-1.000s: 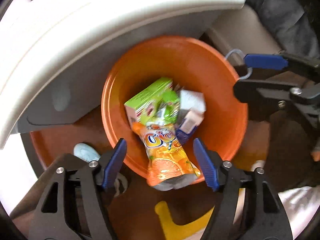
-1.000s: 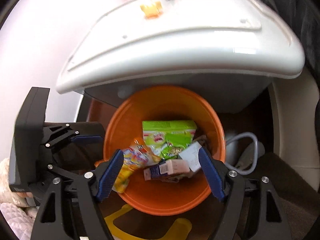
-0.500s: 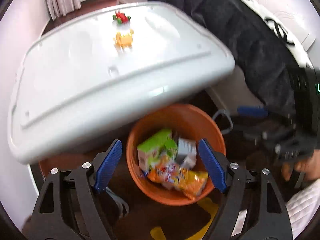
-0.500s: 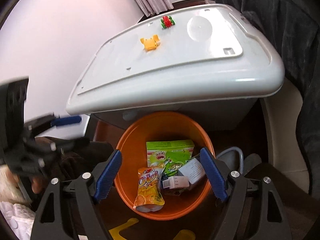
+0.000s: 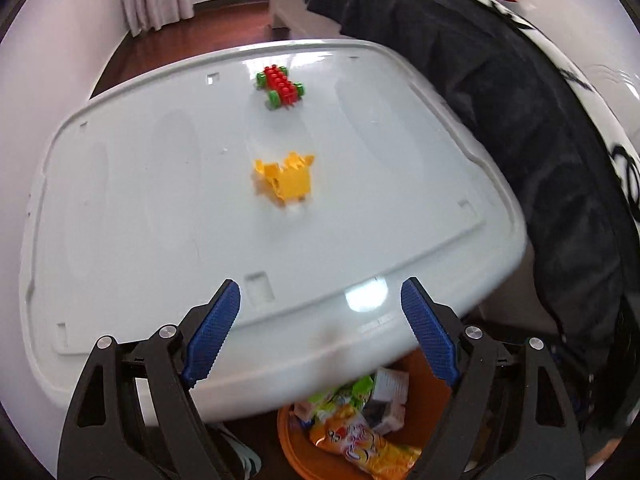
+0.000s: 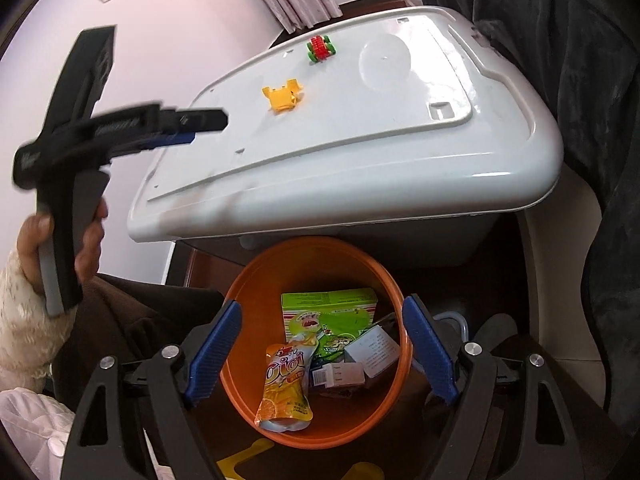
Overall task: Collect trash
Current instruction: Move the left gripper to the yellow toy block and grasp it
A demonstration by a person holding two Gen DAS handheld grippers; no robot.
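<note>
The orange juice pouch (image 6: 286,390), which a second ago hung over the rim of the orange bin (image 6: 256,280) between the fingers of the left gripper (image 5: 320,340), is now seen lying inside the bin, against the near wall. It has been let go. The left gripper has since been lifted away from the bin and is now held over the white lid (image 5: 160,200) of the storage box; its blue fingers stand wide apart with nothing between them. The right gripper (image 6: 322,350) hangs above the bin, fingers likewise spread and empty.

In the bin the pouch is joined by a green box (image 6: 330,300), a green wrapper and small white cartons (image 6: 372,350) (all loosely piled, none over the rim).

On the lid only a yellow toy piece (image 5: 286,180) and a red and green toy car (image 5: 281,86) are left; these look like toys rather than trash. The collecting is therefore judged to be nearly or wholly done, unless more litter lies out of view.
</note>
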